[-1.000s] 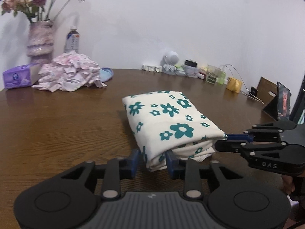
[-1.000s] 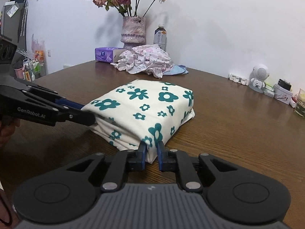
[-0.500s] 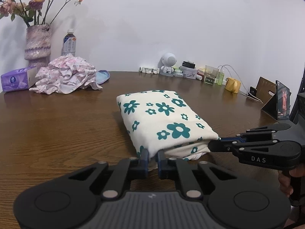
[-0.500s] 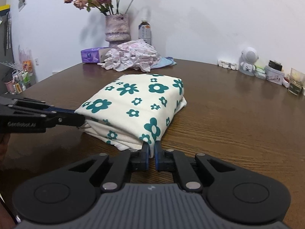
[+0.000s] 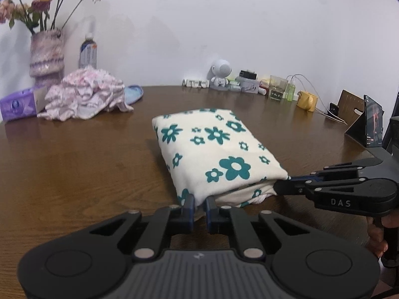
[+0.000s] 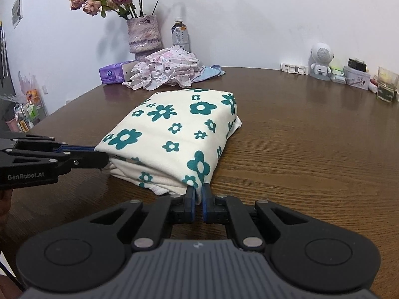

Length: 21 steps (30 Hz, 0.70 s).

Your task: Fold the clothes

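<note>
Both claws pinch the near corners of the folded floral garment (image 5: 214, 147), which stretches ahead of them on the wooden table (image 5: 74, 169). Left gripper (image 5: 198, 208) and right gripper (image 6: 197, 200) have just closed onto cloth. Lifting evenly should keep the layers aligned.

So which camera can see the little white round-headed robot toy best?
The right wrist view. There the white round-headed robot toy stands clear by the wall, and you can make out its speaker-like face and small legs. In the left wrist view the same toy is farther off and smaller, with less detail.
</note>
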Available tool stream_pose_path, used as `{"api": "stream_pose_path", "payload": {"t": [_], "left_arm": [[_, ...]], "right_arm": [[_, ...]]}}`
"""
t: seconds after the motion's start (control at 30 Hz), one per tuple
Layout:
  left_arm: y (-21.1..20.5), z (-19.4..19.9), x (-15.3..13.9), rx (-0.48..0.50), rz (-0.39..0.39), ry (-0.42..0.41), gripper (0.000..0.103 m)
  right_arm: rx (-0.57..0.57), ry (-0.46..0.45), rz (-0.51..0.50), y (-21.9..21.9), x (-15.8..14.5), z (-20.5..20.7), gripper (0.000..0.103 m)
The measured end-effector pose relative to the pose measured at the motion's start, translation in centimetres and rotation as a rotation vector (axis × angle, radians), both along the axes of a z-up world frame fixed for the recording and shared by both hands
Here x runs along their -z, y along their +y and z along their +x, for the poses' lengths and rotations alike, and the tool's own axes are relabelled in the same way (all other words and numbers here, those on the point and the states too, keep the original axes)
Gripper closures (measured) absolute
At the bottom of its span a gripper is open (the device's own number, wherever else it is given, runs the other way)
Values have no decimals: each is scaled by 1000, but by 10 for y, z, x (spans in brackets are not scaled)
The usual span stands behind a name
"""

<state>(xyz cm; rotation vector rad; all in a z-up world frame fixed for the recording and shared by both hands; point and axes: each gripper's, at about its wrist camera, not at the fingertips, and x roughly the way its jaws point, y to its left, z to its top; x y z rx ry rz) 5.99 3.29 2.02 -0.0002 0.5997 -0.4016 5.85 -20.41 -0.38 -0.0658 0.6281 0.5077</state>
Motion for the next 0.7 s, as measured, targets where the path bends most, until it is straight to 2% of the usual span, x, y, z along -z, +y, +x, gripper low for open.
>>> {"api": "stream_pose_path", "payload": {"t": [0.1,0.13,0.2,0.23,0.27,0.37,0.43,0.53,0.7], "left_arm": [[3,-2,-4,2,-16,-3,92],[5,-3,-7,4,-24,-4,89],[9,-7,-13,16,-39,-12,76],[12,-9,-16,33,-49,-16,64],[14,-12,-20,50,-58,-20,57],[24,-14,-33,67,-113,-33,52],[32,-3,-41,35,-166,-28,48],[38,28,-49,-21,-215,13,47],[38,87,-49,-73,-274,132,48]], "right_arm": [[-2,-1,5,-1,1,0,99],[-3,-1,10,-2,0,0,98],[-6,-2,20,-5,-2,-1,96],[-9,-4,26,-6,-4,-1,94],[-17,-12,37,-9,-8,-3,90],[-41,-37,68,-18,-22,-8,60],[-55,-52,92,-24,-30,-10,60],[-29,-33,182,-32,-44,8,60],[64,74,262,-27,-48,81,60]]}}
